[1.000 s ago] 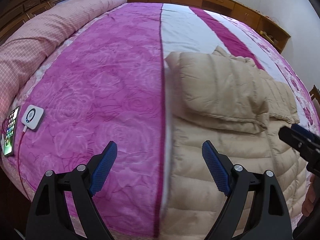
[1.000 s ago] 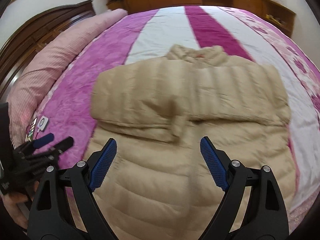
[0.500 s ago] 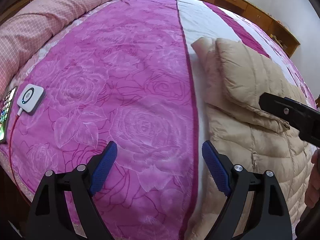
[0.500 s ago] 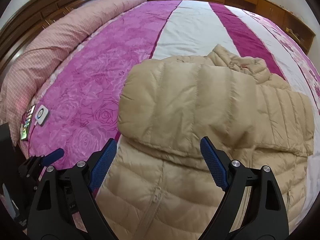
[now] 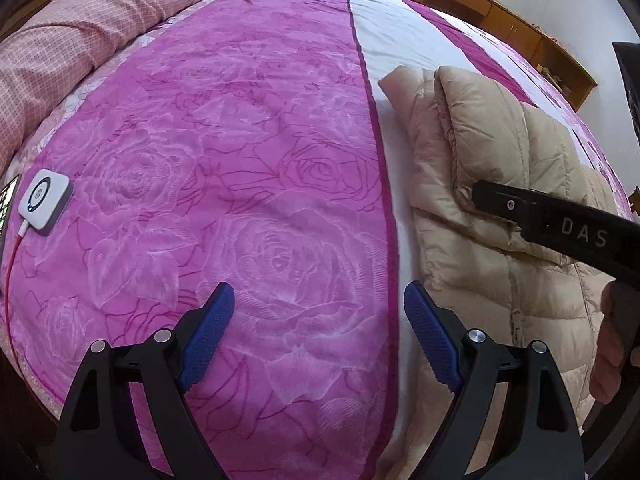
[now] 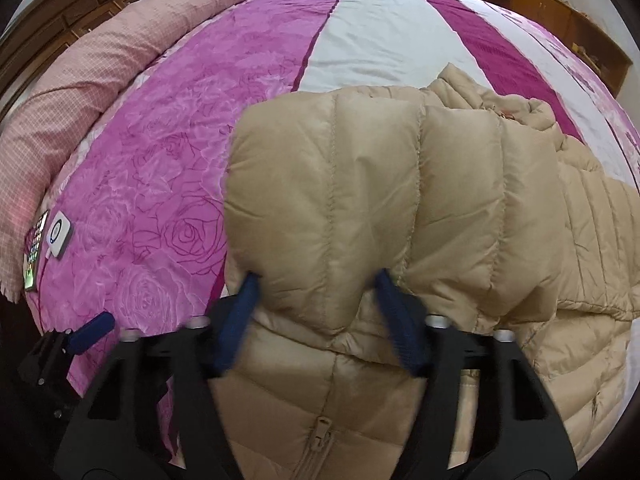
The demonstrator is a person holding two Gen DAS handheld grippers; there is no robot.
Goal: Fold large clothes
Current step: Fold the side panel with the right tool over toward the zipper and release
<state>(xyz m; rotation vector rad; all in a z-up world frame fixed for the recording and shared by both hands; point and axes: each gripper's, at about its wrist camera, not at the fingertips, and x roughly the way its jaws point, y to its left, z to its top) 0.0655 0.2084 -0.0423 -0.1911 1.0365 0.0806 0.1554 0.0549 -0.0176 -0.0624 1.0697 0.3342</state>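
Jacket point(image 6: 400, 184) sleeve pinched between right tool point(image 6: 316, 292) pads

The bedspread point(image 5: 248, 168) lies open and flat under the left tool point(image 5: 318, 332), a wide stretch of pink fabric with nothing on it. At its near left edge sit a white charger pad point(image 5: 45, 202) with its cable and a phone point(image 6: 35, 250), both well apart from the tool. To the right the padded jacket point(image 5: 492, 152) bulks up, with the right tool point(image 6: 316, 312) across it. A rolled pink quilt point(image 5: 88, 36) walls the far left side, cabinets point(image 5: 516, 28) the far end.
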